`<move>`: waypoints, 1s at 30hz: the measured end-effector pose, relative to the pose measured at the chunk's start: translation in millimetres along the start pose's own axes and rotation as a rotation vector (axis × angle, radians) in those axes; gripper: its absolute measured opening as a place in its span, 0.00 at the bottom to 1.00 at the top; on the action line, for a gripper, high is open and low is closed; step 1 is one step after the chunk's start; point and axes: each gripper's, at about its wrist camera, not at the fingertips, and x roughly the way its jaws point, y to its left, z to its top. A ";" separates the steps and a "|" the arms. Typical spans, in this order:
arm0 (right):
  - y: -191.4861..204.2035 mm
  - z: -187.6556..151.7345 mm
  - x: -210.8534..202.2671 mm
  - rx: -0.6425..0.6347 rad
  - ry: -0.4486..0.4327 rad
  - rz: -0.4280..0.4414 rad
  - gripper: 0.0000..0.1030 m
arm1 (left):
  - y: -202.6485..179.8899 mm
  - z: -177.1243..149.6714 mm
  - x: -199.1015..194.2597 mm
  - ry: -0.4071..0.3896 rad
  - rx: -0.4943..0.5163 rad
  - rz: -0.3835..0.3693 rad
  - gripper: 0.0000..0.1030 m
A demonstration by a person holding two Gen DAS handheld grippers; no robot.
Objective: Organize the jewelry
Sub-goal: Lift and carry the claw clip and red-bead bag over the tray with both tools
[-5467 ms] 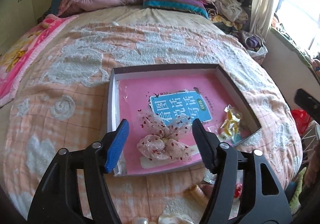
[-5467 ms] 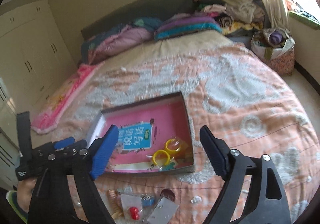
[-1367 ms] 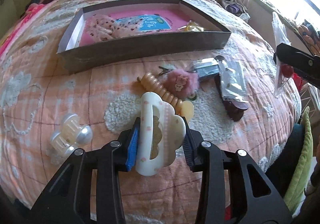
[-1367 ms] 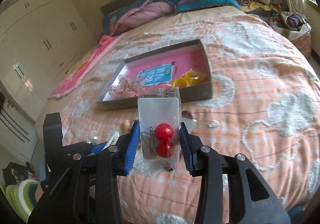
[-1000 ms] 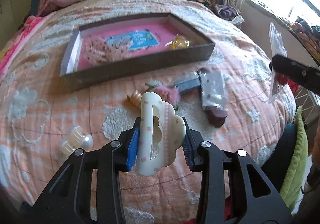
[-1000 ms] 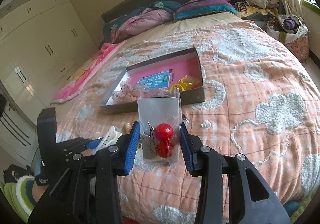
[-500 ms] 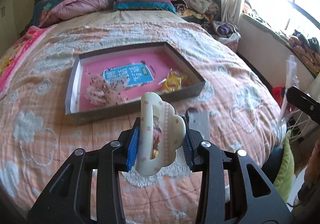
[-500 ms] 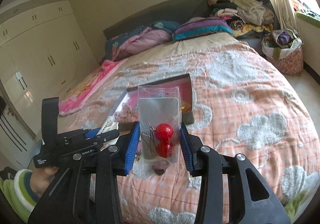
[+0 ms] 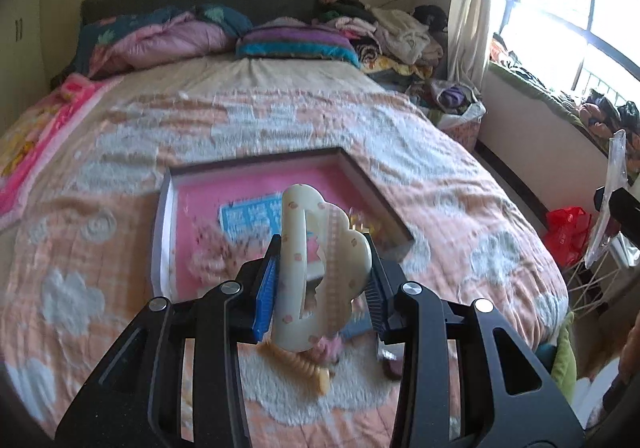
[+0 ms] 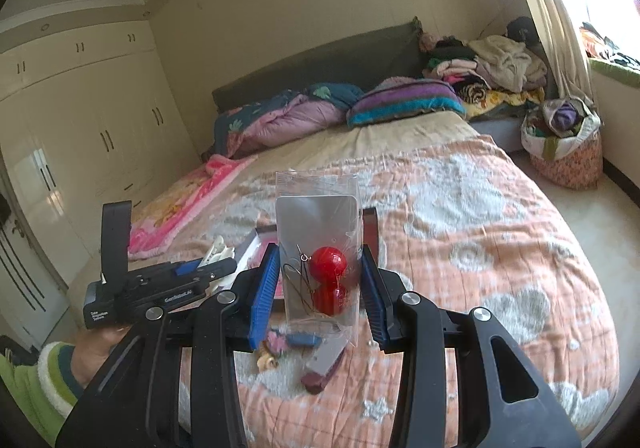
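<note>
My left gripper [image 9: 322,288] is shut on a cream hair claw clip [image 9: 316,272] with small pink dots, held upright above the bed. My right gripper [image 10: 318,288] is shut on a clear packet of red ball earrings [image 10: 320,268], also held up in the air. Beyond the clip lies the shallow dark box [image 9: 376,183] with a pink bottom, a blue card and a pink bow inside. In the right wrist view the left gripper [image 10: 176,280] shows at the left with the clip's white tip, held by a hand in a green striped sleeve [image 10: 48,380].
On the peach bedspread [image 9: 460,232] below lie a beige ribbed clip [image 9: 304,364], a pink fluffy charm, a blue item and a dark maroon case [image 10: 320,372]. Pillows and piled clothes sit at the bed's head. A laundry bag [image 10: 564,143] stands on the floor at the right.
Both grippers have risen with their loads and tilted up, so the bed and box look farther and lower. The grips have not changed.
</note>
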 end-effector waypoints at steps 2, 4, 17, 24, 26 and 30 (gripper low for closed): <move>0.7 3.6 -0.4 -0.005 -0.008 -0.003 0.37 | -1.7 6.0 0.8 -0.010 0.006 -0.004 0.29; 0.7 8.2 0.7 -0.011 -0.013 -0.005 0.37 | -3.7 12.7 3.1 -0.021 0.017 0.000 0.29; 8.1 42.8 32.6 -0.041 -0.004 0.005 0.37 | -4.6 33.1 23.5 -0.036 0.054 -0.001 0.29; 14.2 54.2 69.8 -0.051 0.038 0.021 0.37 | 4.9 34.6 40.2 -0.011 0.057 -0.002 0.29; 14.3 55.4 79.2 -0.053 0.050 0.023 0.37 | 9.5 33.5 46.1 -0.002 0.049 -0.004 0.29; 12.7 54.0 105.5 -0.058 0.093 0.006 0.37 | 19.1 28.1 61.8 0.034 0.032 -0.011 0.29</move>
